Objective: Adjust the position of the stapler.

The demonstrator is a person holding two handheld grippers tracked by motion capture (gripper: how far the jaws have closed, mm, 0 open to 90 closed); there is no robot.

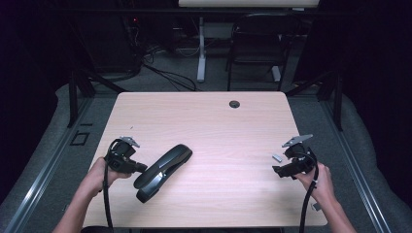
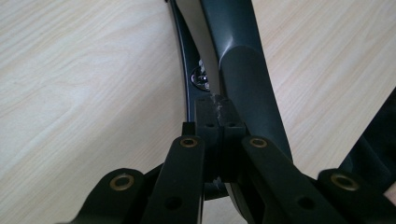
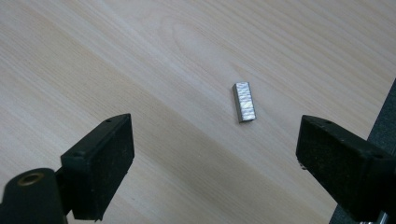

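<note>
On the pale wooden table (image 1: 204, 116), seen from the high view, we hold our left gripper (image 1: 142, 168) against the near end of a black stapler (image 1: 163, 172), which lies slanted left of the table's middle. Our right gripper (image 1: 278, 170) hovers near the right edge, just beside a small strip of staples (image 1: 277, 157). The two things lie well apart, so carrying the strip across is where we judge a drop most likely.

Along the left gripper's own view, its jaws are drawn together, the pads (image 2: 215, 112) pinching a thin edge of the stapler (image 2: 245, 74) beside its opened seam, where bare metal shows. We think this hold is slight: a pull at a slant could let the edge slip out, or the sprung top could snap back shut.

Looking down the right gripper's view, the jaws stand wide apart with nothing between the pads (image 3: 100, 168); the staple strip (image 3: 244, 101) lies flat on the table beyond them, touching neither. Since it is so low and thin, we fear the pads may close above it, skid it toward the table edge, or crumble it if squeezed across its length.
</note>
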